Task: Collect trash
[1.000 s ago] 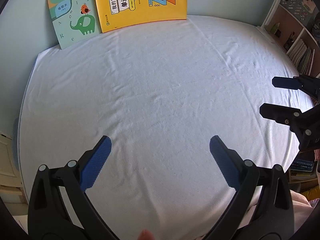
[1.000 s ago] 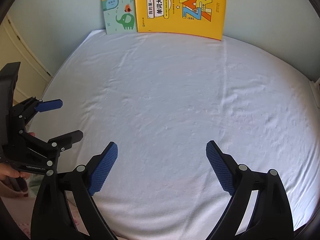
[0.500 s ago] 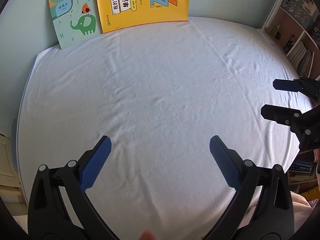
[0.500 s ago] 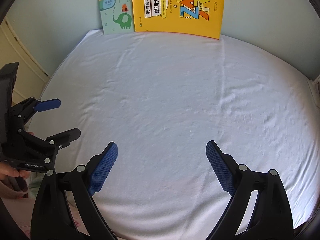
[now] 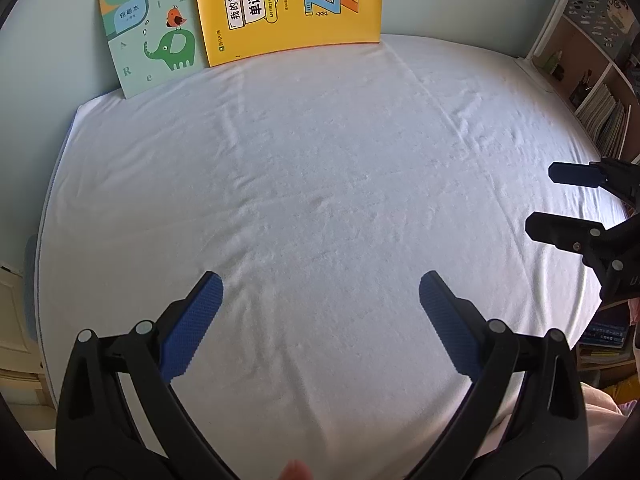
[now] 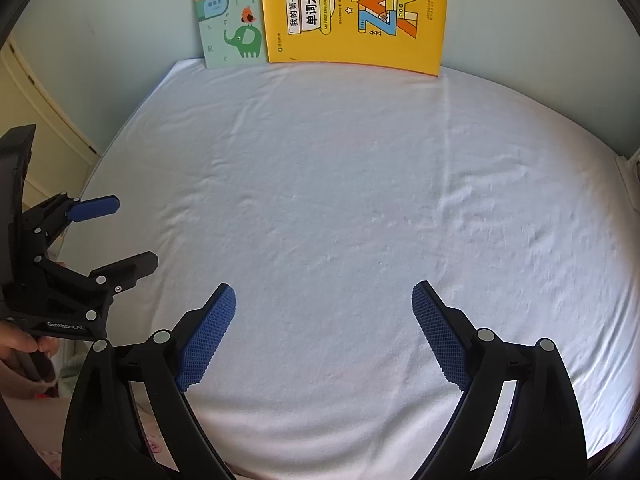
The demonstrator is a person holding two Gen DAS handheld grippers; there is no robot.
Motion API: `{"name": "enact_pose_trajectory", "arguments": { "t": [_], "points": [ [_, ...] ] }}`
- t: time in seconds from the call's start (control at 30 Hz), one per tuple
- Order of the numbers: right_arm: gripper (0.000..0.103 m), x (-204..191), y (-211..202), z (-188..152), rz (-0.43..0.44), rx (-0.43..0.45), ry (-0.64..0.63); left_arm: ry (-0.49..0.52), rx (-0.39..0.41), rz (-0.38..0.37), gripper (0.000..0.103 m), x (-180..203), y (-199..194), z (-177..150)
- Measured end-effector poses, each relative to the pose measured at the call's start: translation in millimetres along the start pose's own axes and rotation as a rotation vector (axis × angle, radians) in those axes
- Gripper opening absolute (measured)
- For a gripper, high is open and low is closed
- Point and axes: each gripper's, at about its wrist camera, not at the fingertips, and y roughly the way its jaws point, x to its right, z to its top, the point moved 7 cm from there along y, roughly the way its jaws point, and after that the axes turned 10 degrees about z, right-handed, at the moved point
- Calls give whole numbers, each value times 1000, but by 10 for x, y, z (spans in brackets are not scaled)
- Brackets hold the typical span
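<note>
No trash shows in either view. My left gripper point(image 5: 320, 288) is open and empty, held above the near part of a table covered with a white cloth point(image 5: 312, 184). It also shows at the left edge of the right wrist view point(image 6: 128, 232), jaws apart. My right gripper point(image 6: 324, 300) is open and empty above the same cloth point(image 6: 340, 200). It also shows at the right edge of the left wrist view point(image 5: 548, 200), jaws apart.
A yellow word book point(image 5: 288, 4) point(image 6: 356, 12) and a green elephant book point(image 5: 152, 40) point(image 6: 232, 32) lean on the pale wall at the back. A bookshelf point(image 5: 600, 92) stands to the right. A cream cabinet point(image 6: 40, 120) stands to the left.
Both views have shifted only slightly; the books sit a little differently in frame. Both grippers stay open and empty.
</note>
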Motion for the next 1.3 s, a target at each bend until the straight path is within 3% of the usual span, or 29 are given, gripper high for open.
{"name": "enact_pose_trajectory", "arguments": {
  "t": [1.3],
  "points": [
    [89,-7,0,-9,-5,-8,3,7,5,-1,96,-11,37,-36]
  ]
}}
